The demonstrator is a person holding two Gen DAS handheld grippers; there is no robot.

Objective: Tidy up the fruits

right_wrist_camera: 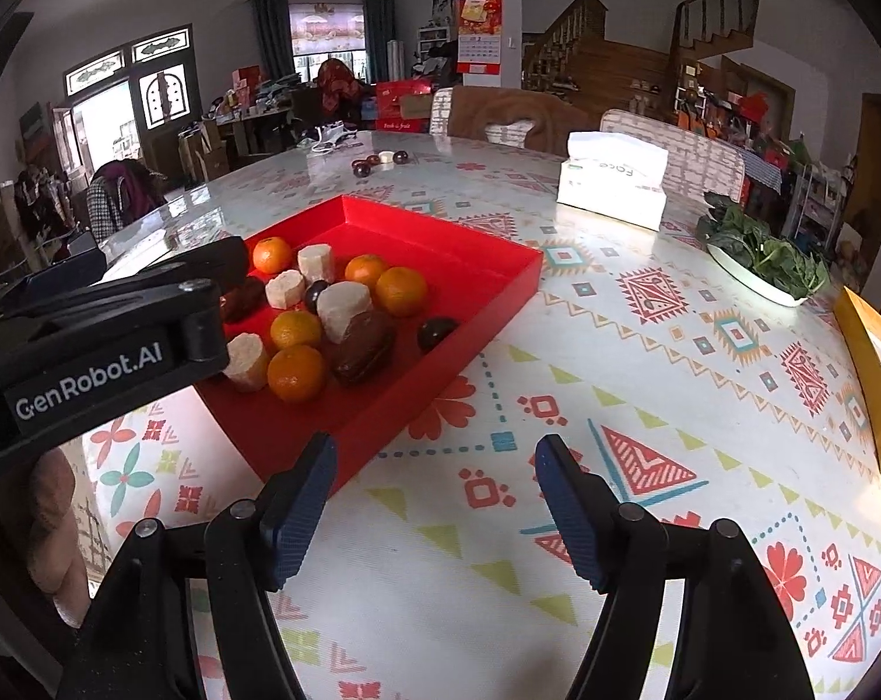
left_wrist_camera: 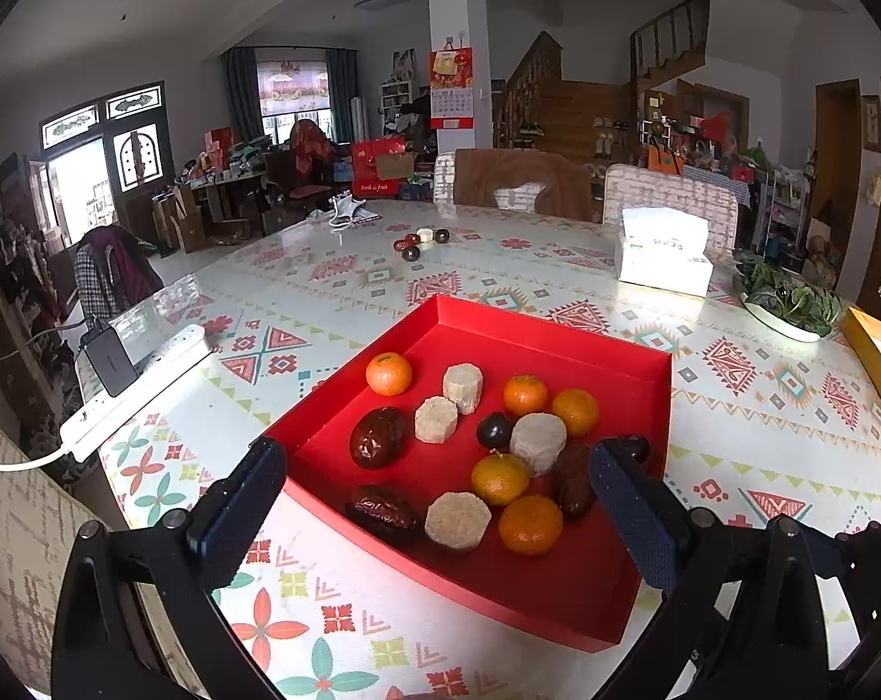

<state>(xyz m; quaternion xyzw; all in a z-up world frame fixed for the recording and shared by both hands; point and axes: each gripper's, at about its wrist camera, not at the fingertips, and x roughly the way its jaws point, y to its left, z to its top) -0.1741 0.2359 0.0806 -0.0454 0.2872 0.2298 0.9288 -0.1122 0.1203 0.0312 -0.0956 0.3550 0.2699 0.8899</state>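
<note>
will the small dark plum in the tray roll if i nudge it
Probably. The plum looks round and glossy, so it should roll easily on the smooth tray floor. It sits against a pale cake and close to oranges, which would likely stop it soon. Its shiny skin may also slip in a gripper.

Tissue box (left_wrist_camera: 664,251) near a greens dish (left_wrist_camera: 787,298).
</note>
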